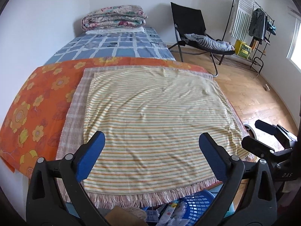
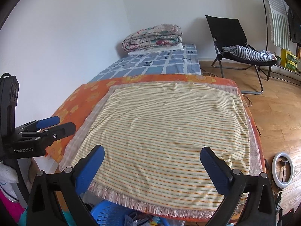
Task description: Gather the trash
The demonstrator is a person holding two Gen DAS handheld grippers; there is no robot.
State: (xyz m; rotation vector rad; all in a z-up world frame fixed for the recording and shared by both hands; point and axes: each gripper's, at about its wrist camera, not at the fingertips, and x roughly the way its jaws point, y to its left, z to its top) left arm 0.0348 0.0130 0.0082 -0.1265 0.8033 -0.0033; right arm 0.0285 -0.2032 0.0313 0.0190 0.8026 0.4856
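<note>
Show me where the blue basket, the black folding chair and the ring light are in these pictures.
blue basket point(image 1: 195, 207): left wrist view, on its perforated side wall.
black folding chair point(image 2: 225, 29): right wrist view, on its backrest.
ring light point(image 2: 274, 166): right wrist view, on the left side of its white ring.

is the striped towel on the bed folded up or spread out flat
Spread out flat. The striped towel lies open in a single layer over the orange floral sheet, with only shallow wrinkles, and its fringed edge hangs over the near end.
</note>
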